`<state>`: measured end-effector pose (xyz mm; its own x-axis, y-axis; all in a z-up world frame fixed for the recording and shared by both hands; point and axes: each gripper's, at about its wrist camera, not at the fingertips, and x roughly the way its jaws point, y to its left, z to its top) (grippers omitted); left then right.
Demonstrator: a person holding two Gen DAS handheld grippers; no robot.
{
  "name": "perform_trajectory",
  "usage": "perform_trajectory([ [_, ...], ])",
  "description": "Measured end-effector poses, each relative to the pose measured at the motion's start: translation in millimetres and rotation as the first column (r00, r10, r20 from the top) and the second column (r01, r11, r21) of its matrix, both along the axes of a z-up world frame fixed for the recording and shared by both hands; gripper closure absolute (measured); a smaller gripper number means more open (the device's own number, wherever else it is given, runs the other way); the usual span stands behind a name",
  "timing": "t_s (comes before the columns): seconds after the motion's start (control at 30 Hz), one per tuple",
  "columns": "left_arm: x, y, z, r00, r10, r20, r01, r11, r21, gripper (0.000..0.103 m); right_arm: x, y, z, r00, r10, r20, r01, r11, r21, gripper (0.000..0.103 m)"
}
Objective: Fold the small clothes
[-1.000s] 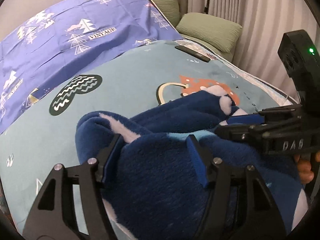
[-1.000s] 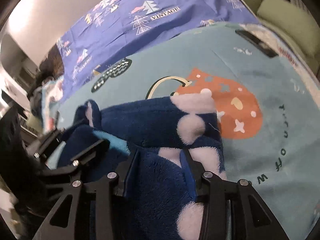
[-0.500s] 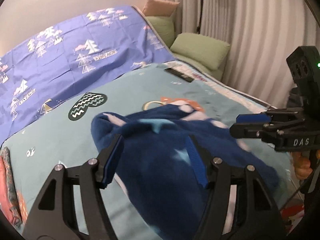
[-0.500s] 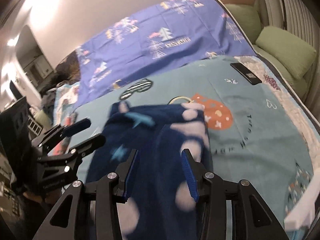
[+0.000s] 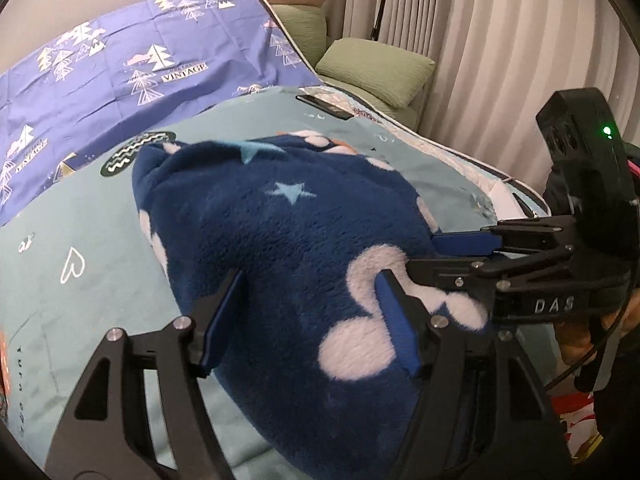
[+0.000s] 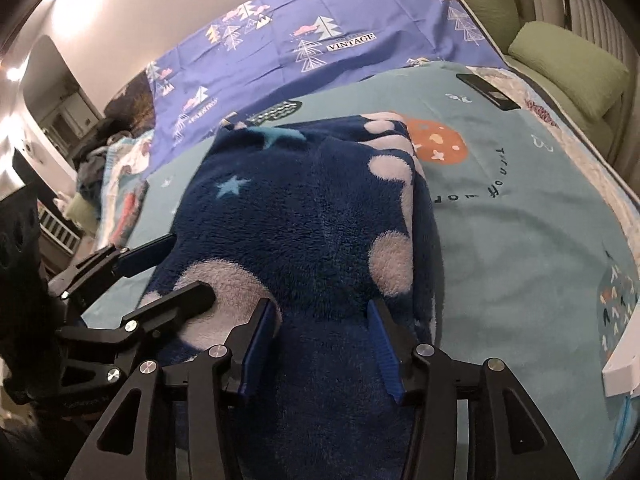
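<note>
Bed (image 5: 72, 240), teal printed cover, spreads ahead of and beneath both tongs. Purple sheet (image 5: 120, 60) with tree print lies past it, far side from the tongs. Curtain (image 5: 500, 40) hangs beyond, right of the left tongs. Green pillows (image 5: 376, 68) sit between curtain and bed, well ahead.

Fleece (image 5: 280, 248), navy with pale spots and light-blue stars, lies on the bed cover directly in front of both tongs, near edge running back between their pads.

Left tongs (image 5: 310, 316): jaws apart, fleece between them, pads at its sides; can't tell if they press. Right tongs (image 6: 320, 340): jaws opening, fleece between them, pads not visibly pressing it. The two sit side by side on the near edge; the right tongs come in from the right in the left wrist view, tips on a pale spot.

Phone (image 6: 486, 91), dark, lies flat on the bed far ahead, toward the pillows.
</note>
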<state>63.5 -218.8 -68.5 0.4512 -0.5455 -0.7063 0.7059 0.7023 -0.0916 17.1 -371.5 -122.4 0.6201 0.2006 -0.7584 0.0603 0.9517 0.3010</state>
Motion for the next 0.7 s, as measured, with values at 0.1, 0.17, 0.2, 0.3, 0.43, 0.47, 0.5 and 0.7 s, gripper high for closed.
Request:
perform_trajectory([
  [0.1, -1, 0, -4, 1.000, 0.004, -0.004, -0.004, 1.000, -0.006, 0.034, -1, 4, -1, 1.000, -0.009, 0.009, 0.009, 0.999, -0.032, 0.053],
  [0.17, -3, 0, -4, 1.000, 0.003, -0.002, -0.003, 1.000, -0.007, 0.034, -2, 3, -2, 1.000, -0.010, 0.015, 0.010, 1.000, -0.030, 0.053],
  [0.2, -3, 0, -4, 1.000, 0.003, -0.001, -0.003, 1.000, -0.007, 0.034, -2, 2, -2, 1.000, -0.010, 0.018, 0.011, 1.000, -0.027, 0.053],
  [0.3, -6, 2, -2, 1.000, 0.015, -0.001, -0.015, 1.000, -0.004, 0.034, -8, 3, 1, 0.999, -0.016, 0.033, 0.017, 1.000, -0.026, 0.053],
  [0.43, -20, 14, 10, 0.999, 0.045, -0.006, -0.045, 0.999, -0.024, 0.034, -30, 3, 16, 0.997, -0.047, 0.062, 0.049, 0.998, -0.036, 0.053],
  [0.47, -24, 18, 13, 0.999, 0.042, -0.010, -0.042, 0.999, -0.034, 0.034, -37, 4, 20, 0.996, -0.052, 0.071, 0.056, 0.998, -0.042, 0.053],
  [0.5, -30, 23, 17, 0.999, 0.034, -0.012, -0.034, 0.998, -0.048, 0.034, -46, 4, 24, 0.995, -0.052, 0.081, 0.056, 0.997, -0.044, 0.053],
  [0.7, -62, 32, 6, 1.000, -0.029, 0.000, 0.029, 1.000, 0.012, 0.031, -75, 3, 10, 0.999, -0.014, 0.031, 0.014, 1.000, 0.023, 0.054],
])
